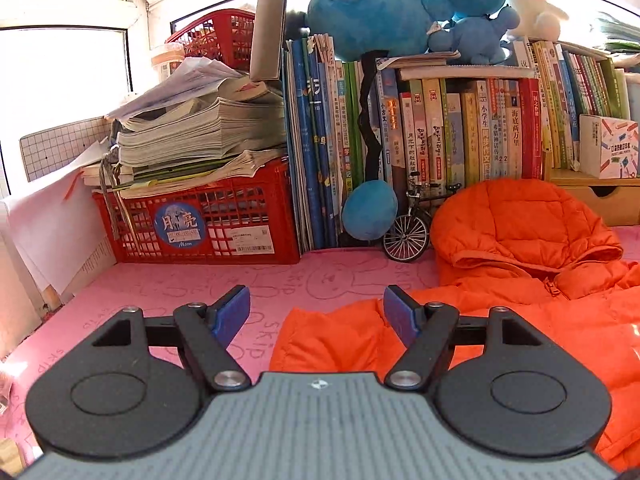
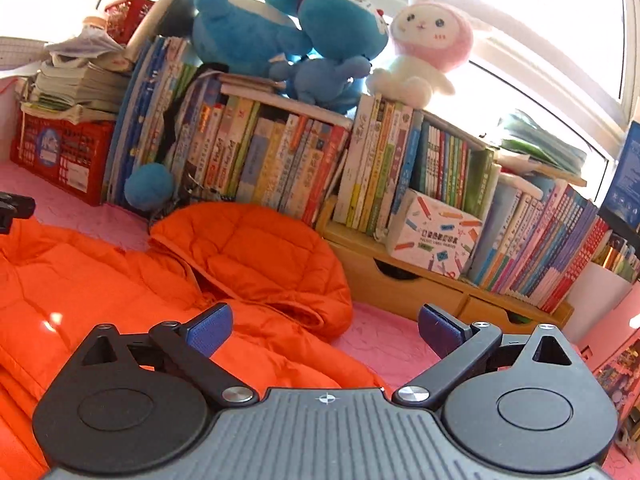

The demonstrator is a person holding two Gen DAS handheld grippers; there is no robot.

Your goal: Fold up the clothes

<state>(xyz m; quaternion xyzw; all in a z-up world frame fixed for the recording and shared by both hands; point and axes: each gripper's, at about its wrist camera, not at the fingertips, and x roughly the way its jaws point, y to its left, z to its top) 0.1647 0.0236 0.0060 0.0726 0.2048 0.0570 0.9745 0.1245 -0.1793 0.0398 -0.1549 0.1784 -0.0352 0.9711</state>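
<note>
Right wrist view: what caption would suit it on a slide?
Open tool hovering above an orange hooded jacket spread on a pink mat, before shelves of books topped with plush toys.

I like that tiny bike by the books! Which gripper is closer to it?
Left. The left gripper faces the toy bicycle just across the pink mat. The right gripper is beyond the orange jacket's hood, farther away.

Two low, close wrist views, both toward orange jacket (image 1: 520, 248) and bookshelf (image 2: 360, 168).
</note>
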